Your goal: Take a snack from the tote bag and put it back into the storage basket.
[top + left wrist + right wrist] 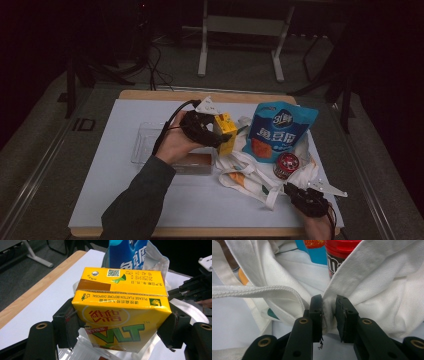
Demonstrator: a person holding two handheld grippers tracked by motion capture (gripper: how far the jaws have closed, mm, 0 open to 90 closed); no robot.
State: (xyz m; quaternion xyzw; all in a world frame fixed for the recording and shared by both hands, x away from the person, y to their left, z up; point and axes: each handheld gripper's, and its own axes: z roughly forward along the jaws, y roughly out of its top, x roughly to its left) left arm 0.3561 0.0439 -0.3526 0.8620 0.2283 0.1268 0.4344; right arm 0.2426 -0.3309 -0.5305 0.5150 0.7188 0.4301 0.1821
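left gripper (218,131): jaws clamped on the sides of the yellow drink carton (120,315), held up above the table (125,200), just beside the blue snack bag (282,131) | right gripper (328,315): jaws narrow, pinching a fold of the white cloth bag (367,287) at its near edge; red-lidded jar (286,165) and blue snack bag sit in the cloth bag | clear tray (142,142) lies beside the left hand (172,145)

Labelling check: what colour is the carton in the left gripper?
Yellow carton, with green lettering and a red logo; clearest in the left gripper view.
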